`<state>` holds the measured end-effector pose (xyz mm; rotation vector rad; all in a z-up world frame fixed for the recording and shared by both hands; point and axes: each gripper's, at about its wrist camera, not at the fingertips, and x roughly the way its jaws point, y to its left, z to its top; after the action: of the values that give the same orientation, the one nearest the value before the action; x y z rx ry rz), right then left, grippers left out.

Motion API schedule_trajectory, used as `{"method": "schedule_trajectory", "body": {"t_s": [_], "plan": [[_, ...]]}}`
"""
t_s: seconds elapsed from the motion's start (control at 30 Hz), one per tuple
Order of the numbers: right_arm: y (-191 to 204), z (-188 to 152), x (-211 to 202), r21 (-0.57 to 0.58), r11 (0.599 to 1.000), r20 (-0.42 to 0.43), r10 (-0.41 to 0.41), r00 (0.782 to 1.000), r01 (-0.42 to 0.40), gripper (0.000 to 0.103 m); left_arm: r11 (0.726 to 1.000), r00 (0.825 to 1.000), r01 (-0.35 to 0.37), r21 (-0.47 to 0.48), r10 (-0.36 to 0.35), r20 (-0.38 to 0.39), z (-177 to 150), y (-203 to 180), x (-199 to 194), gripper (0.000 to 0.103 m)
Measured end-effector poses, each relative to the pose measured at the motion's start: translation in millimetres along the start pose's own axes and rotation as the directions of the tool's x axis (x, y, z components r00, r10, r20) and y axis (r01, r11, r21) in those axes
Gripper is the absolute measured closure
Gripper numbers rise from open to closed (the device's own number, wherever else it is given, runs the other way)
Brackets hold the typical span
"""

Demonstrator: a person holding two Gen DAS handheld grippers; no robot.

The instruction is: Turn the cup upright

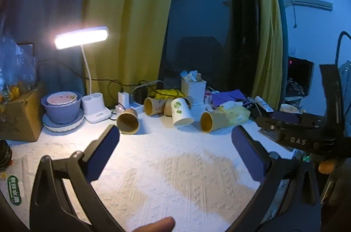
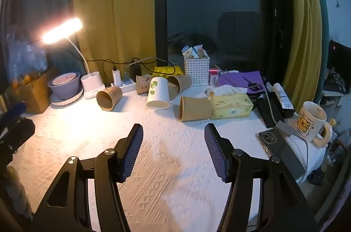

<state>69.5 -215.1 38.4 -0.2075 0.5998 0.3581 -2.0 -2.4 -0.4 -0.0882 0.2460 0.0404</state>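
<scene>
A white paper cup with a green leaf print (image 1: pixel 181 112) (image 2: pixel 158 93) stands upside down on the white cloth. Brown paper cups lie on their sides around it: one at the left (image 1: pixel 128 120) (image 2: pixel 109 98), one at the right (image 1: pixel 212 121) (image 2: pixel 195 108) against a tissue pack, and two behind (image 1: pixel 153 105) (image 2: pixel 143 84). My left gripper (image 1: pixel 175 140) is open and empty, short of the cups. My right gripper (image 2: pixel 173 133) is open and empty, just in front of the right brown cup. The right gripper's body shows in the left wrist view (image 1: pixel 302 131).
A lit desk lamp (image 1: pixel 81 37) (image 2: pixel 62 30) stands at the back left beside stacked bowls (image 1: pixel 62 110) (image 2: pixel 64 85) and a cardboard box (image 1: pixel 19 118). A white basket (image 2: pixel 196 69), tissue pack (image 2: pixel 232 106), phone (image 2: pixel 278 146) and mug (image 2: pixel 311 122) crowd the right.
</scene>
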Motion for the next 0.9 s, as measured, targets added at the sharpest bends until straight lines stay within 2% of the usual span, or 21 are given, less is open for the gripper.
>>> {"method": "schedule_trajectory", "body": {"t_s": [0.03,0.2,0.47,0.9], "plan": [[0.3,-0.6,-0.4,-0.009,1.0,-0.006,-0.006,1.0,0.006,0.041,1.0,1.0,0.008,-0.002,-0.008,0.024,-1.0,-0.9,-6.9,0.0],[1.8,3.9,-10.0,0.004,1.0,-0.006,-0.003,1.0,0.003,0.041,0.999,0.999,0.026,-0.024,-0.026,-0.024,6.2,-0.6,-5.9,0.0],[5.8,5.9,-15.3,0.02,1.0,-0.002,0.022,1.0,-0.022,0.041,0.998,0.999,0.046,-0.041,-0.047,-0.024,6.2,-1.9,-11.7,0.0],[12.4,3.6,-15.1,0.015,1.0,-0.009,0.025,1.0,-0.025,0.041,0.998,0.999,0.023,-0.055,-0.025,-0.036,4.4,-0.7,-16.8,0.0]]}}
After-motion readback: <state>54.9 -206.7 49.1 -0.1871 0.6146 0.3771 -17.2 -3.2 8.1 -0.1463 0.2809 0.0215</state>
